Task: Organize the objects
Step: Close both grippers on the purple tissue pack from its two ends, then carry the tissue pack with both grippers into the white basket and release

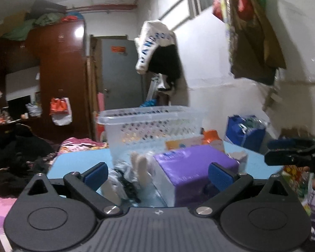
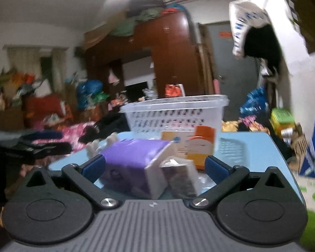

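A clear perforated plastic basket (image 1: 151, 126) stands at the far side of a light blue table (image 1: 79, 159); it also shows in the right wrist view (image 2: 174, 113). In front of it lie a purple tissue pack (image 1: 191, 168) (image 2: 132, 163), an orange and white box (image 2: 201, 147), a small clear packet (image 2: 178, 174) and a clear bag with pale items (image 1: 134, 174). My left gripper (image 1: 157, 176) is open, with the bag and purple pack between its fingers. My right gripper (image 2: 154, 169) is open around the purple pack and the packet. The right gripper also shows in the left wrist view (image 1: 292, 153).
A brown wardrobe (image 1: 58, 73) and a grey door (image 1: 119, 73) stand behind. Clothes pile up on the bed at left (image 1: 21, 153). A blue bag (image 1: 245, 130) sits at the table's far right. Bags hang on the wall (image 1: 252, 31).
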